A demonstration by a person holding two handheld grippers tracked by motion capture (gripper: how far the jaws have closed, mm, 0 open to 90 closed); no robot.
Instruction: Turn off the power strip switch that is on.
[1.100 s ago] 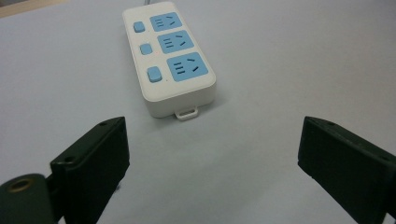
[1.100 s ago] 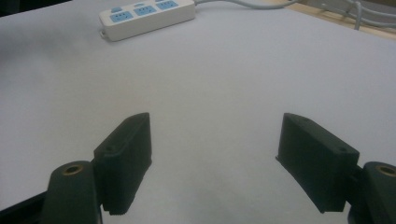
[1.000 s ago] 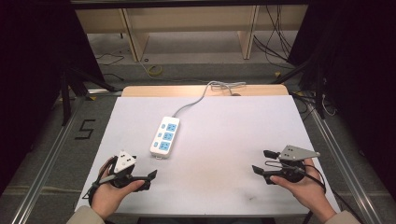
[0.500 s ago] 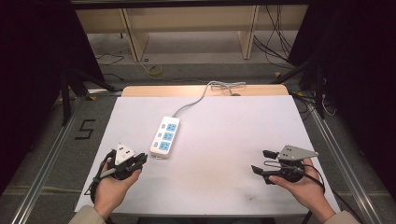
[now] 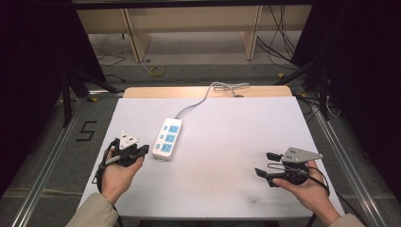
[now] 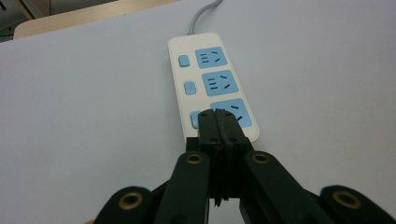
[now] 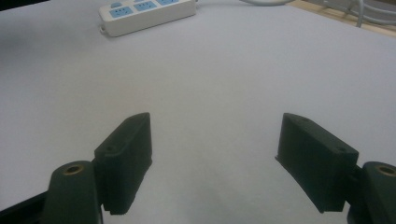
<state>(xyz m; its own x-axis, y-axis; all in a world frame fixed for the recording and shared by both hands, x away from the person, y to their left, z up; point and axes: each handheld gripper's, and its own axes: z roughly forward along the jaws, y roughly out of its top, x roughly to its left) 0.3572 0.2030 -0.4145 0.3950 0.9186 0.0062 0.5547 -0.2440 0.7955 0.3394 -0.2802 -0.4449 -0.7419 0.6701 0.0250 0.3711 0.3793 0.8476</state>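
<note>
A white power strip (image 5: 168,138) with three blue sockets lies left of the table's middle, its grey cable (image 5: 208,94) running to the far edge. My left gripper (image 5: 142,150) is shut with nothing in it, its tips just left of the strip's near end. In the left gripper view the closed jaws point at the nearest socket (image 6: 231,113) of the power strip (image 6: 210,77). My right gripper (image 5: 266,164) stands open over bare table at the near right, holding nothing. The right gripper view has the power strip (image 7: 147,13) far off at the top.
The white table top (image 5: 236,137) sits on a wooden board (image 5: 203,91) that shows at the far edge. Metal rails run along both sides on the floor. Shelving legs and loose cables lie beyond the table.
My left gripper has swung from pointing right to pointing at the strip's near end and moved closer to it. The right gripper has stayed put.
</note>
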